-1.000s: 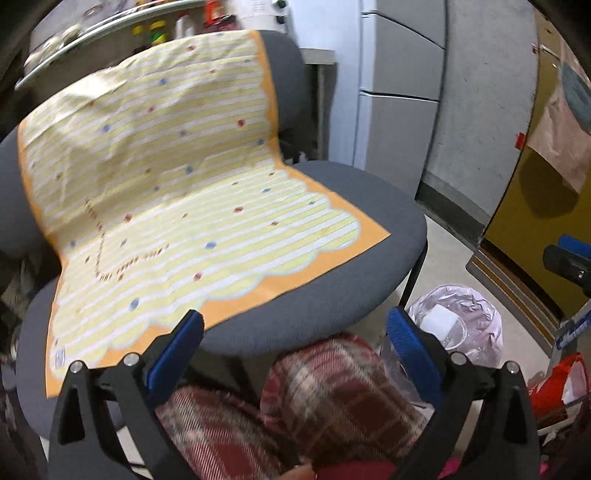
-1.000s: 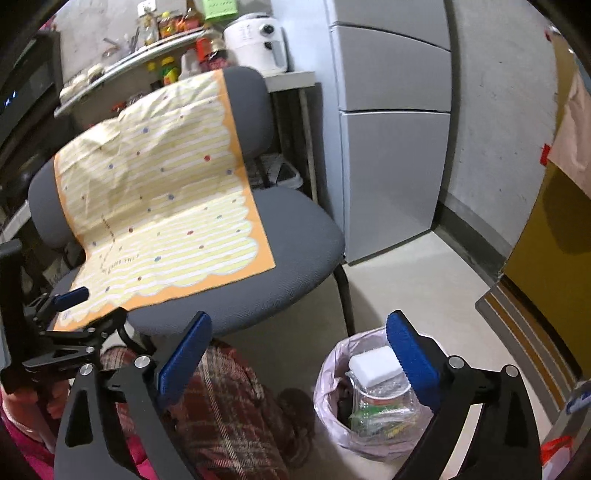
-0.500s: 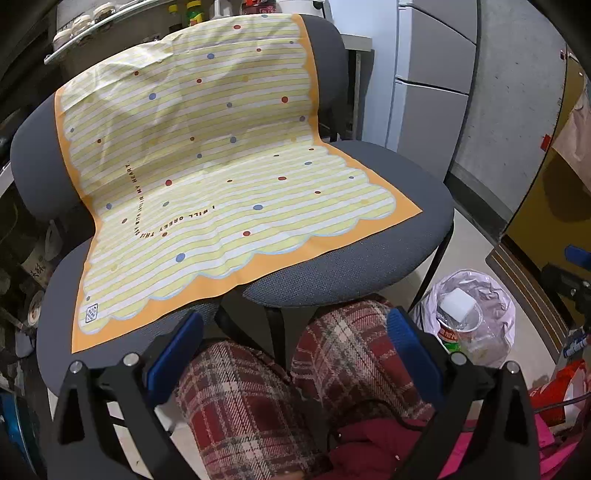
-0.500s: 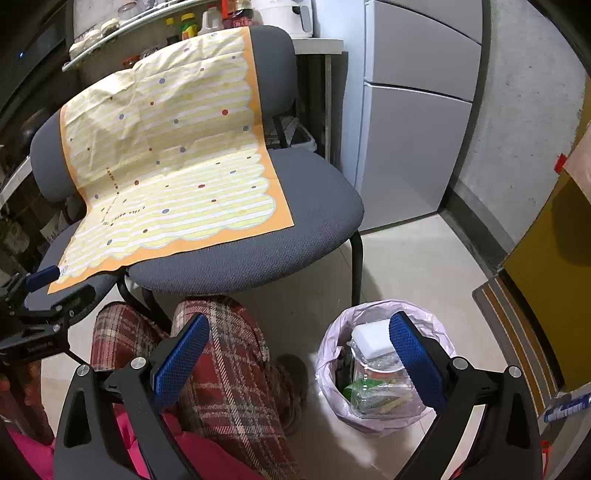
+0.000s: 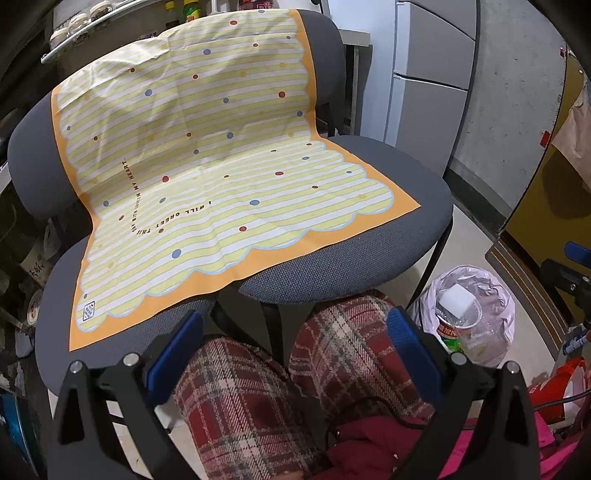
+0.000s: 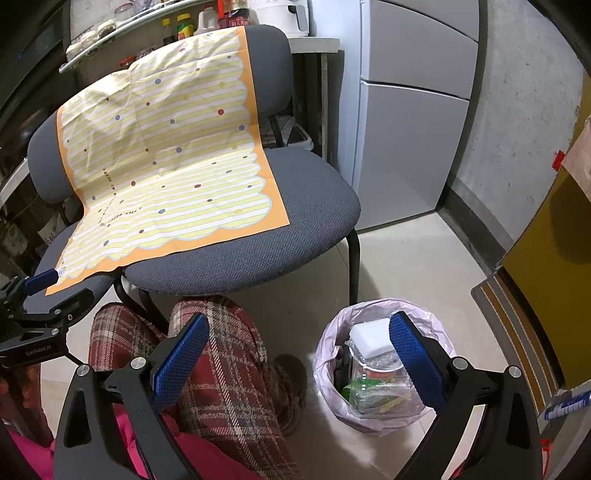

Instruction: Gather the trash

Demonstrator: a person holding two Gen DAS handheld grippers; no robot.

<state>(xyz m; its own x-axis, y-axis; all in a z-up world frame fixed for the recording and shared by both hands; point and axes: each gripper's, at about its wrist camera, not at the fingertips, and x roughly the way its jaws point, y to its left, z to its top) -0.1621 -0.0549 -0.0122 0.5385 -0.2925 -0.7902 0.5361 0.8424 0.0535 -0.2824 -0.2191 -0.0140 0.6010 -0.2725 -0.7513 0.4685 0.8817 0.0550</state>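
Note:
A small trash bin lined with a pale pink bag [image 6: 436, 328] stands on the floor right of the chairs; it also shows in the left wrist view [image 5: 495, 291]. It holds a white block [image 6: 371, 338], clear plastic containers [image 6: 373, 391] and other trash. My left gripper [image 5: 295, 343] is open and empty above the person's plaid-trousered knees [image 5: 332, 362]. My right gripper [image 6: 299, 354] is open and empty, its right finger in front of the bin. A yellow striped cloth [image 5: 207, 158] covers two grey chairs [image 5: 351, 258].
A white fridge [image 6: 410, 110] stands behind the right chair. A shelf with jars and bottles [image 6: 177, 26] is behind the chairs. A yellow-brown door [image 6: 546, 236] and striped mat [image 6: 517, 332] are at the right. Light tiled floor [image 6: 406, 266] lies around the bin.
Both grippers have pulled back and up from the chairs, so more of the cloth, knees and bin shows. Both stayed open.

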